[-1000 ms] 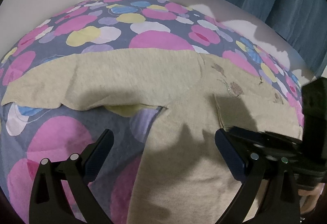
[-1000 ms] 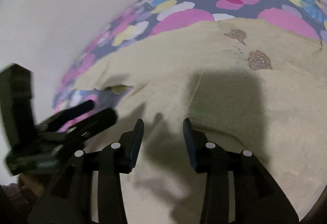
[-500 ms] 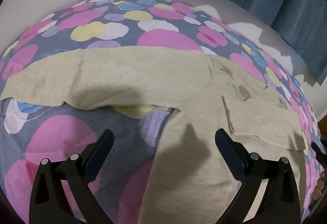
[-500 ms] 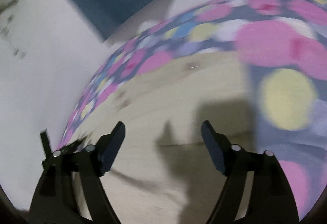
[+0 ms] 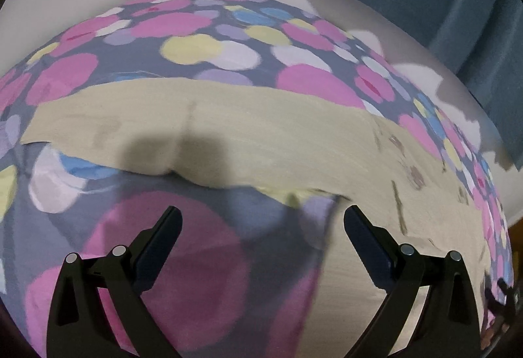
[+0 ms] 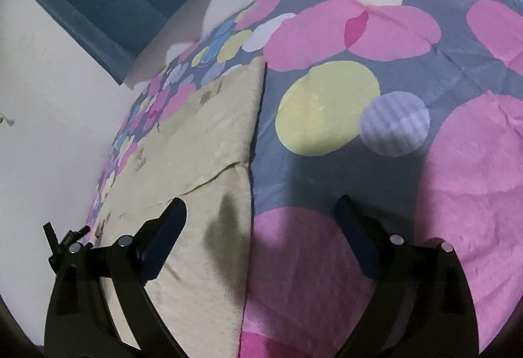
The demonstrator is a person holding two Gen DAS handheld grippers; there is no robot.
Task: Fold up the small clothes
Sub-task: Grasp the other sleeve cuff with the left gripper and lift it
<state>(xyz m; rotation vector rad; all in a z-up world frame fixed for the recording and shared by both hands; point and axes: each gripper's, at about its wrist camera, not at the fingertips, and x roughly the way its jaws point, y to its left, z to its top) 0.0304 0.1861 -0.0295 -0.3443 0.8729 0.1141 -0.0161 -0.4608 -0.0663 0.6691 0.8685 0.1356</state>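
A small beige top [image 5: 261, 129] is lying flat on the spotted bedcover [image 5: 170, 276]. One sleeve [image 5: 114, 132] is sticking out long and straight from the body of the top, running side to side.

The left gripper [image 5: 261, 240] is hanging over the bedcover just below that sleeve, close to where the sleeve is joining the body. Its jaws are standing wide apart and holding nothing. The sleeve is lying just ahead of them, so this gripper looks like the nearer one for folding it in.

The right gripper [image 6: 260, 220] is hanging over the other side edge of the top [image 6: 196, 142]. Its jaws are wide apart too, with nothing between them.

There are no boxes or baskets here.
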